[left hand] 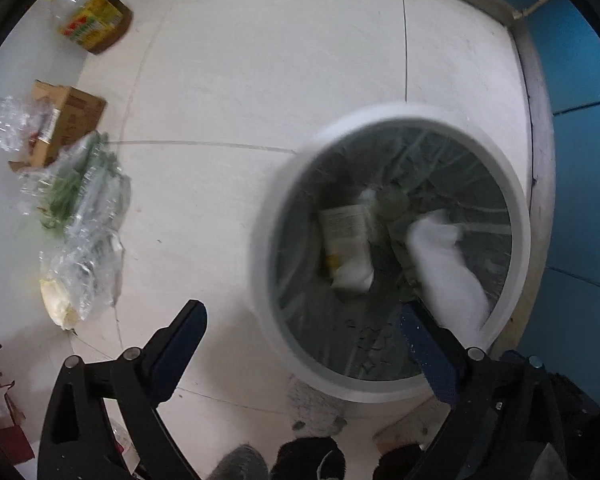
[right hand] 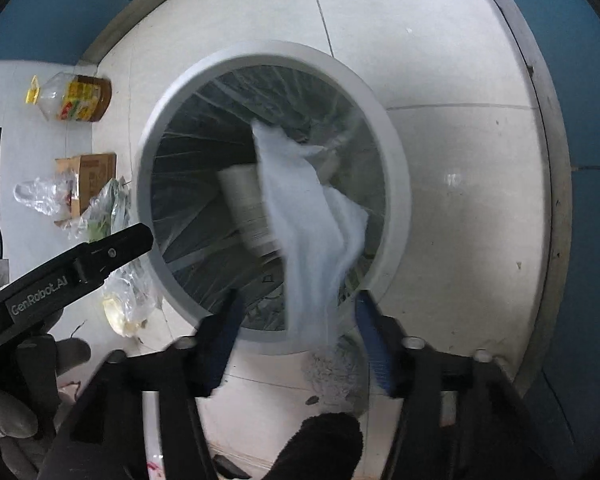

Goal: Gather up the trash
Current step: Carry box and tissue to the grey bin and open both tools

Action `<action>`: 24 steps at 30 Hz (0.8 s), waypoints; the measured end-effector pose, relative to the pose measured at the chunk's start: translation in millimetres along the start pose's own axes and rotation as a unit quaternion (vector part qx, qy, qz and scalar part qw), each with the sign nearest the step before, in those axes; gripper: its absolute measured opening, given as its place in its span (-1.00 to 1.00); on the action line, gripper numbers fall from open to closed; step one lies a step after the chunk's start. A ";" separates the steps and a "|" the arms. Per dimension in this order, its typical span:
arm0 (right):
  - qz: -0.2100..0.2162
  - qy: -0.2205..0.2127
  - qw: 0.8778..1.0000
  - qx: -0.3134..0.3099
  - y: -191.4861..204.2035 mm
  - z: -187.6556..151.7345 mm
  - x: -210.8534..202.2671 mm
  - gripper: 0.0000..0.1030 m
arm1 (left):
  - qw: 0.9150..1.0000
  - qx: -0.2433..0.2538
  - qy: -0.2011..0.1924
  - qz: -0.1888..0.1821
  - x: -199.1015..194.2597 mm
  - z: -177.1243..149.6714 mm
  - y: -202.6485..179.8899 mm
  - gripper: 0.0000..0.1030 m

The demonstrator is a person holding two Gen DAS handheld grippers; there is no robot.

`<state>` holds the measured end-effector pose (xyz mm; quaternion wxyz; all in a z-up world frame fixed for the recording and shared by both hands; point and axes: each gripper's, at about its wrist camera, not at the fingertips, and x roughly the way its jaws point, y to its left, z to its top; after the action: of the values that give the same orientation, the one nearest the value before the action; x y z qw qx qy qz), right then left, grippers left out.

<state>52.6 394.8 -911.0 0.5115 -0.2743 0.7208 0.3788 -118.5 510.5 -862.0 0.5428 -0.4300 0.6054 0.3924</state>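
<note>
A round bin with a white rim (left hand: 268, 240) (right hand: 396, 184) and a clear liner stands on the tiled floor below both grippers. Inside it lies a white labelled container (left hand: 346, 240) (right hand: 244, 208), blurred. A white tissue (right hand: 312, 220) (left hand: 448, 264) hangs blurred over the bin's mouth, loose between the fingers of my right gripper (right hand: 298, 320), whose pads stand apart from it. My left gripper (left hand: 304, 332) is wide open with nothing in it, over the bin's near left edge. One of its fingers (right hand: 128, 240) shows at the left in the right wrist view.
Left of the bin, litter lies on the floor: an oil bottle (left hand: 96, 24) (right hand: 76, 98), a cardboard box (left hand: 68, 120) (right hand: 92, 172), crumpled clear plastic bags (left hand: 80, 208) (right hand: 104, 216). A grey fluffy thing (left hand: 316, 404) sits by the bin's base. Blue walls (left hand: 580, 120) close the right side.
</note>
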 end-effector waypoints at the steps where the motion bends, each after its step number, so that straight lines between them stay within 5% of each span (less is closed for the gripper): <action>1: -0.007 -0.003 1.000 -0.007 3.1 0.9 -3.0 0.23 | 1.000 0.000 -0.012 0.008 -7.0 -1.5 3.1 0.92; 7: -0.100 -0.064 0.992 -0.044 35.8 -8.2 -47.8 0.97 | 0.997 -0.002 -0.066 0.050 -58.7 -16.7 19.2 0.92; 14: -0.148 -0.119 0.980 -0.061 58.4 -38.0 -128.3 0.98 | 0.993 0.004 -0.104 0.057 -146.2 -52.3 25.7 0.92; 24: -0.137 -0.190 0.968 -0.088 109.5 -121.6 -328.0 0.98 | 0.987 0.033 -0.157 0.012 -322.1 -118.5 13.7 0.99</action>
<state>9.4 358.4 -548.8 0.6601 -0.3370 0.5297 0.4125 -156.1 433.8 -529.3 0.6400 -0.3375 0.5307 0.4414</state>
